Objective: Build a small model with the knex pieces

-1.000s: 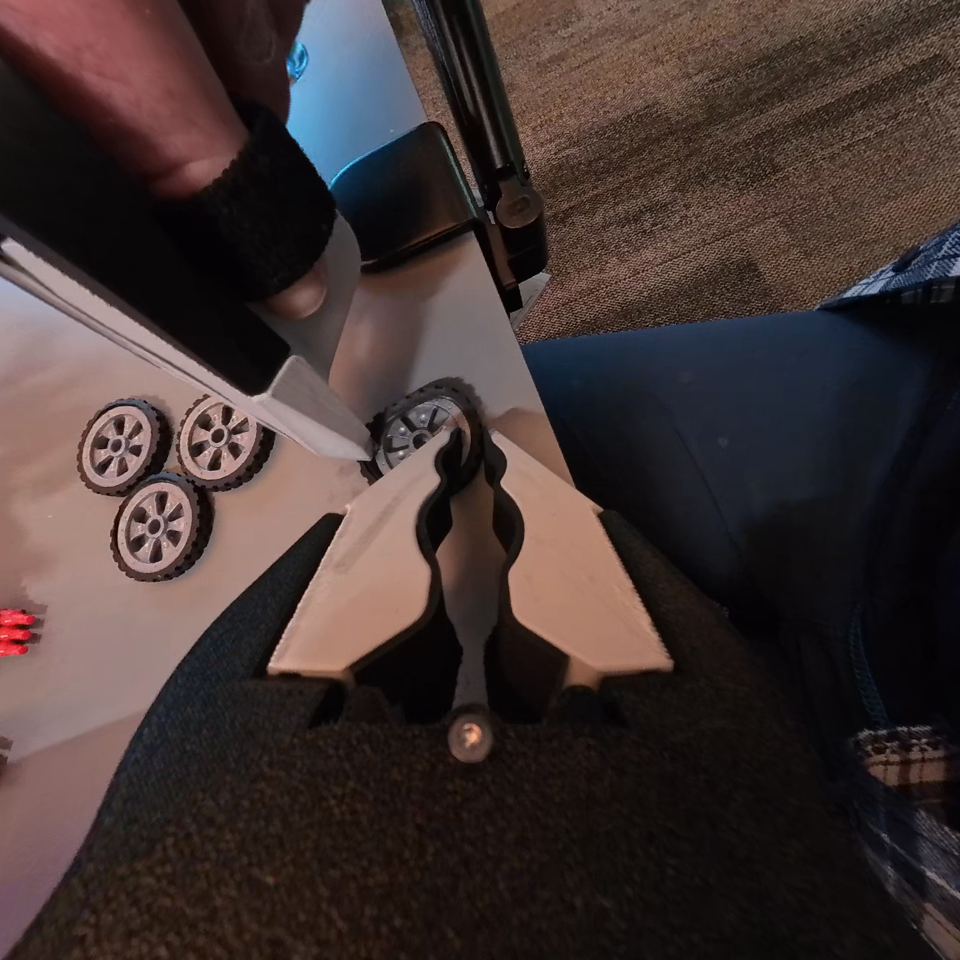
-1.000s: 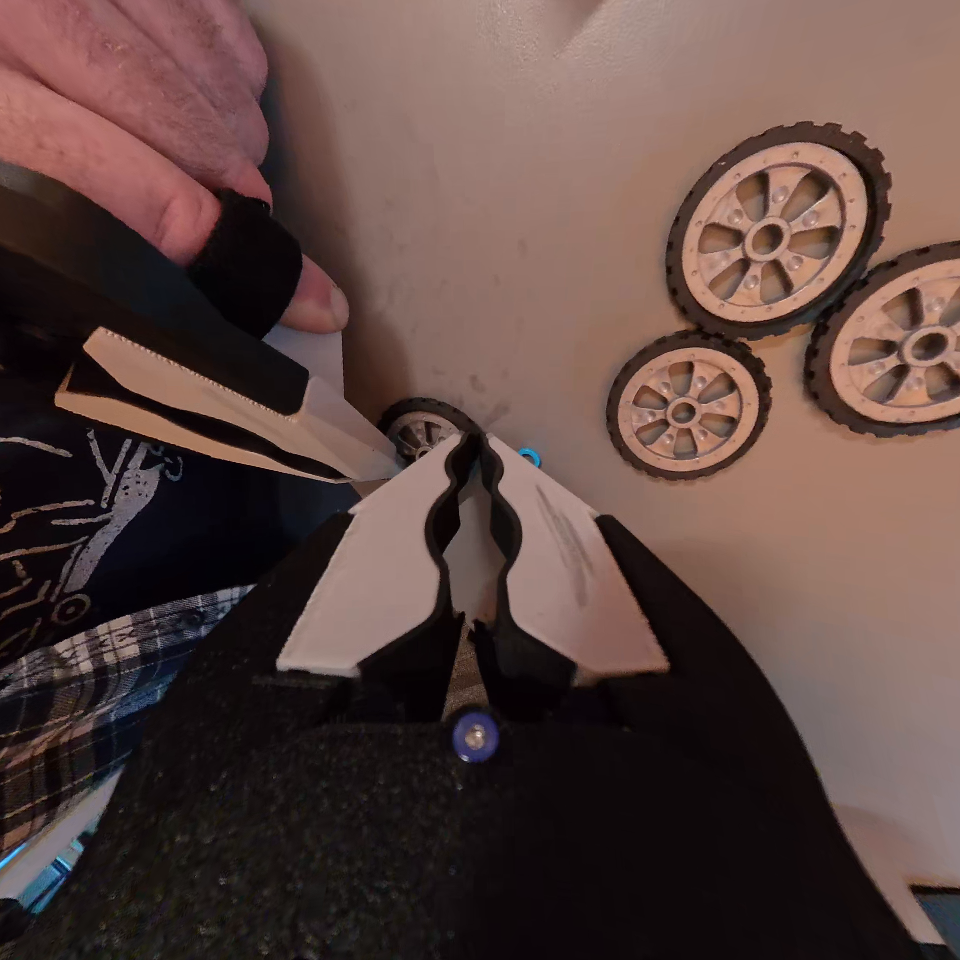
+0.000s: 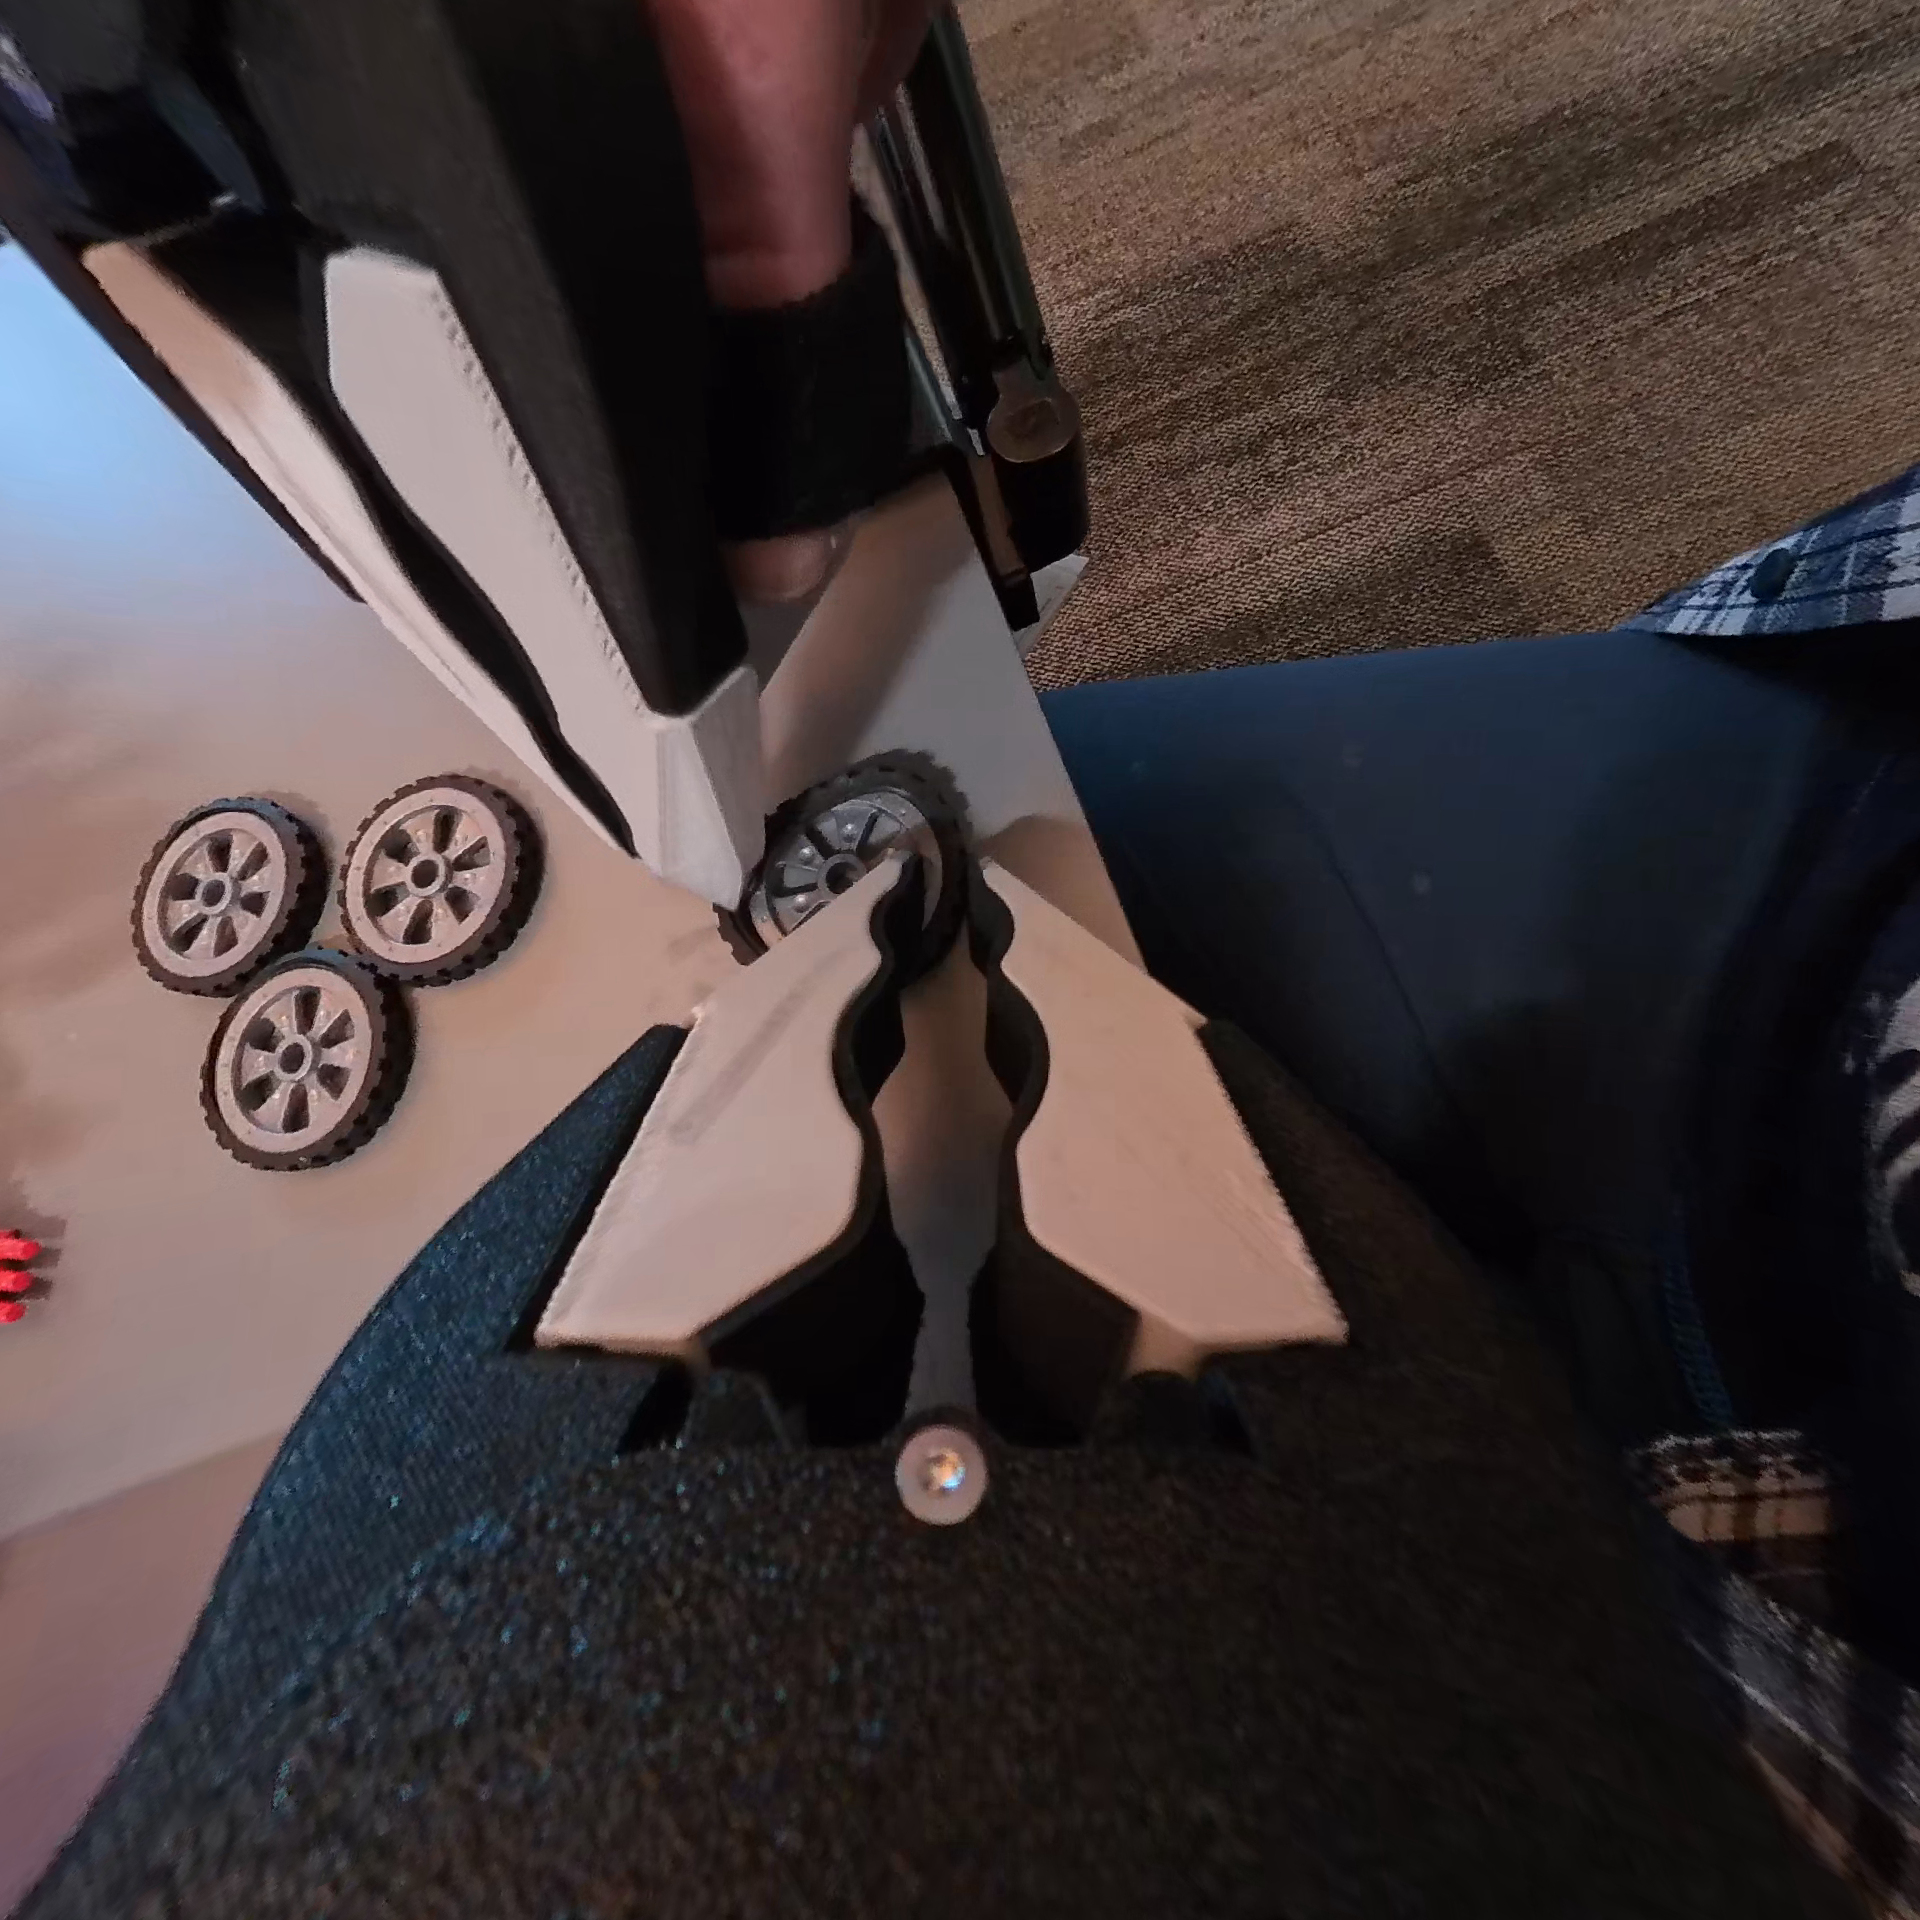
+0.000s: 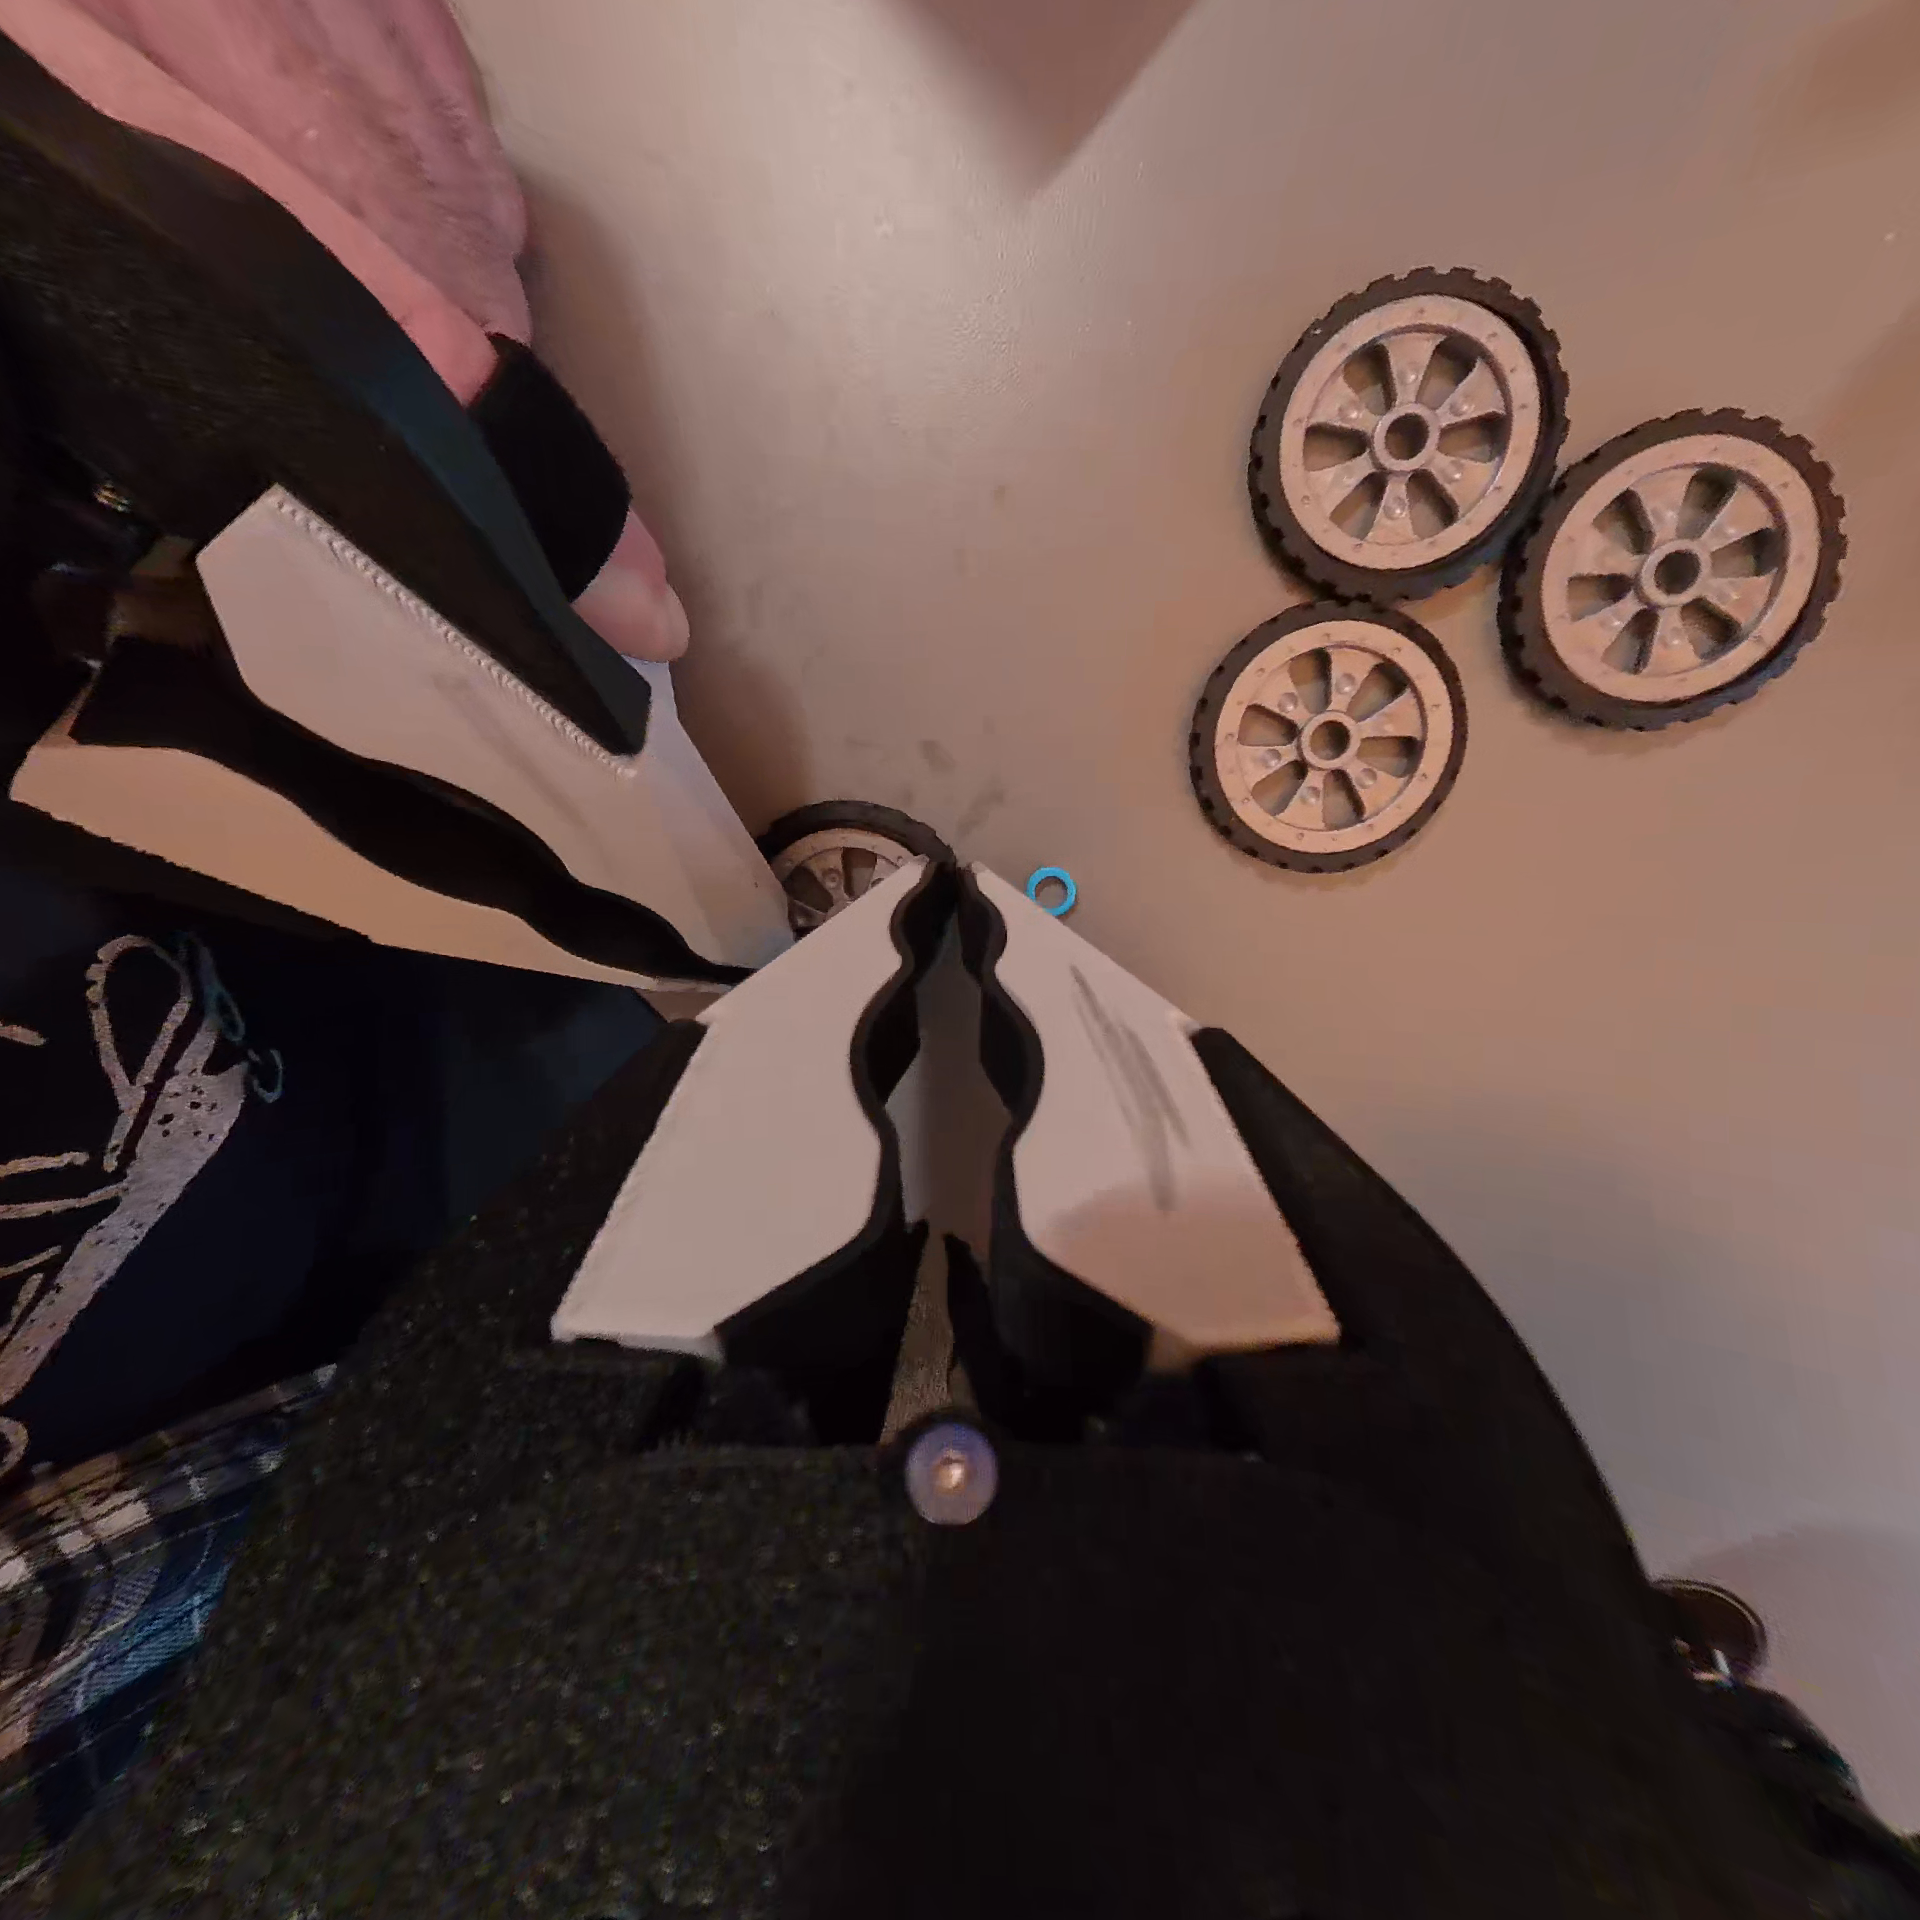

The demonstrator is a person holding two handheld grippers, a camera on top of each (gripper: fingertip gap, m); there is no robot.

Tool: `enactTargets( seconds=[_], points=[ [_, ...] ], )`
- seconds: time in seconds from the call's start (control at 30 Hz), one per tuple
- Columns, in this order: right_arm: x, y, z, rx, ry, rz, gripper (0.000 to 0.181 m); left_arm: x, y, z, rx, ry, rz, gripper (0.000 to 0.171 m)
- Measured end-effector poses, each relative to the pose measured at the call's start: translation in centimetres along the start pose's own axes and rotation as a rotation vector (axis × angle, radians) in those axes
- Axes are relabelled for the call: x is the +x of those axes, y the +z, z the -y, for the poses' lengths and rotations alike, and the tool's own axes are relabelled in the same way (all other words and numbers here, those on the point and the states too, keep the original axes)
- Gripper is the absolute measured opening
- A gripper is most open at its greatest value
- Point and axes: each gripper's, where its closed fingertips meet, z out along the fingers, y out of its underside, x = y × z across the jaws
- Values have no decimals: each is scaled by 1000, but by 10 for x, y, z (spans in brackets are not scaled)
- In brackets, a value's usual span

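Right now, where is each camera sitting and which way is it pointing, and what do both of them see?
Left wrist view: rides the left gripper, looking along its fingers at a held wheel near the table edge; a leg shows.
Right wrist view: rides the right gripper, looking down at the table; a hand shows.
Shared: the held wheel, three loose wheels, each other's gripper.

No readable writing, labels, brands or numbers anywhere, pale graphic print on dark shirt [image 4: 125,1122], lower left, illegible
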Motion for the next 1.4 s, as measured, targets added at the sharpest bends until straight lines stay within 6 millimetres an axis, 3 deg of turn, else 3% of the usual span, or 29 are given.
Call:
enactTargets(
  seconds=[0.4,0.7,1.0,1.13,1.27,1.4],
  points=[
    [1,4,0,-197,-87,-3,1,-1,1,1,-3,16,13,7],
    [3,1,1,-97,-72,1,7,-2,0,1,1,15,13,6],
    [3,-13,-12,-117,-54,-104,3,-3,1,2,2,6,8,7],
    [6,-9,-28,-126,-25,-124,0,-3,1,2,1,3,8,7],
    [1,-18,-17,-16,22,-120,5,-4,1,3,2,1,7,7],
    [-3,-12,-18,-14,34,-117,8,-4,2,4,3,2,6,7]
  ],
)
